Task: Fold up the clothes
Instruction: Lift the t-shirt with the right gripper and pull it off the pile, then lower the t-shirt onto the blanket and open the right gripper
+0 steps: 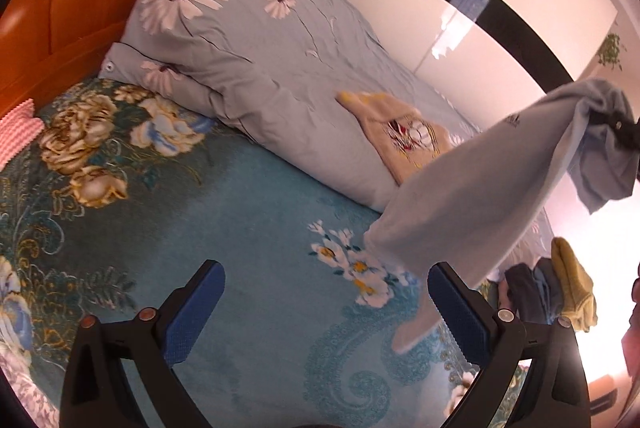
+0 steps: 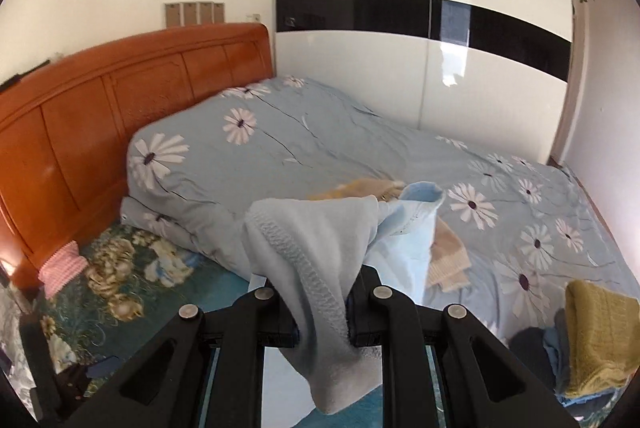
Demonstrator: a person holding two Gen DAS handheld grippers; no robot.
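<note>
My right tongs pinch a hem of the light blue shirt in the middle of the right view. The shirt hangs in the air, with its long end dropping toward the teal flowered blanket. My left tongs at the bottom of the left view are spread wide and hold nothing. No fold is made in this shirt yet. A tan top lies flat on the grey daisy quilt. More clothes sit in a pile at the lower right, so I think lots is left.
</note>
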